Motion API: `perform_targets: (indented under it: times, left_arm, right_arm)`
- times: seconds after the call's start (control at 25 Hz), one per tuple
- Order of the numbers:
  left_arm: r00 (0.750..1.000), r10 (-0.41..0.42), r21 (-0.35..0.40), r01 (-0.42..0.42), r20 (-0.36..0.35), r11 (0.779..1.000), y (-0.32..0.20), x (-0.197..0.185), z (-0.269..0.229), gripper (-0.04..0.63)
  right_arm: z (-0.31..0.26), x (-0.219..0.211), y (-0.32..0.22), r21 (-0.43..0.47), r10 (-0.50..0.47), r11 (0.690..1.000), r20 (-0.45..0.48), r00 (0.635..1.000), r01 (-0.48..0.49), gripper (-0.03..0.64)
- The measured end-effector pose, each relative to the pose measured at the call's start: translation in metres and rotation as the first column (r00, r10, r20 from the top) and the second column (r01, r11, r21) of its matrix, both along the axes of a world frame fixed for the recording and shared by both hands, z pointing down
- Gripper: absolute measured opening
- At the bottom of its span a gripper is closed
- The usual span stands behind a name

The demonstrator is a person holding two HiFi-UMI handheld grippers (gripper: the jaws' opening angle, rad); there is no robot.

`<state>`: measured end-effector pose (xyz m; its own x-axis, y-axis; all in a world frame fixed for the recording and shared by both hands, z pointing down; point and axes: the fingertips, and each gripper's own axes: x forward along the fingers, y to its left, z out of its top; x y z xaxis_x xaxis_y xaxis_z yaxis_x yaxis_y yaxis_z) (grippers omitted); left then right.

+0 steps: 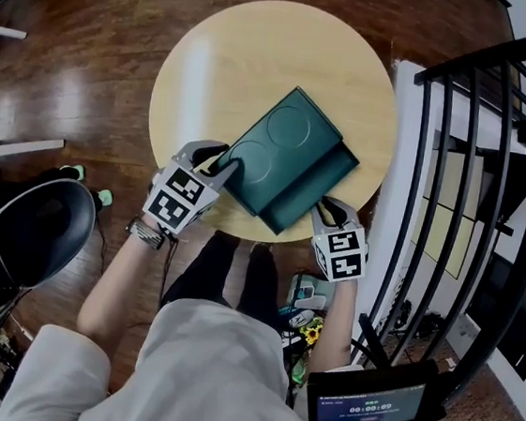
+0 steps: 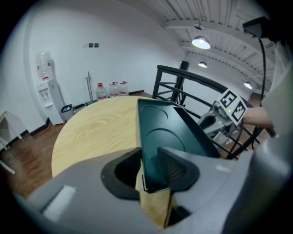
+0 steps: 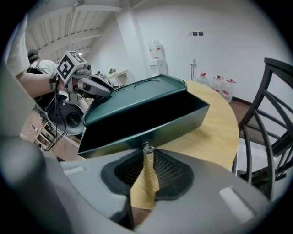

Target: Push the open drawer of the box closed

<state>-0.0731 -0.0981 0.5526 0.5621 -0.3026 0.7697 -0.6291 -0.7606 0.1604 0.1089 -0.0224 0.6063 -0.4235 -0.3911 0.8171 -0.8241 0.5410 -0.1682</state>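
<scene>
The left gripper [image 1: 223,164] is squeezing the dark green metal box [image 1: 285,141] steady while the right gripper [image 1: 326,206] is pinching the small silver knob [image 3: 146,147] on its open drawer [image 1: 332,170], probably getting ready to push straight in.

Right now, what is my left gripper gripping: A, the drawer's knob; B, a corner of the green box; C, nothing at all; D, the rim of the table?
B: in the left gripper view, the left gripper has its jaws closed on the near corner of the green box.
</scene>
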Motion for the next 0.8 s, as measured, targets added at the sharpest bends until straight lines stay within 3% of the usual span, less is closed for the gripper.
perform_targets:
  times: [0.8]
  left_arm:
    - [1.000, -0.008, 0.013, 0.008, -0.018, 1.000, -0.0005, -0.0004, -0.0035, 0.127]
  right_arm:
    - [-0.0041, -0.0097, -0.0090, 0.019, -0.003, 1.000, 0.029, 1.000, 0.003, 0.072]
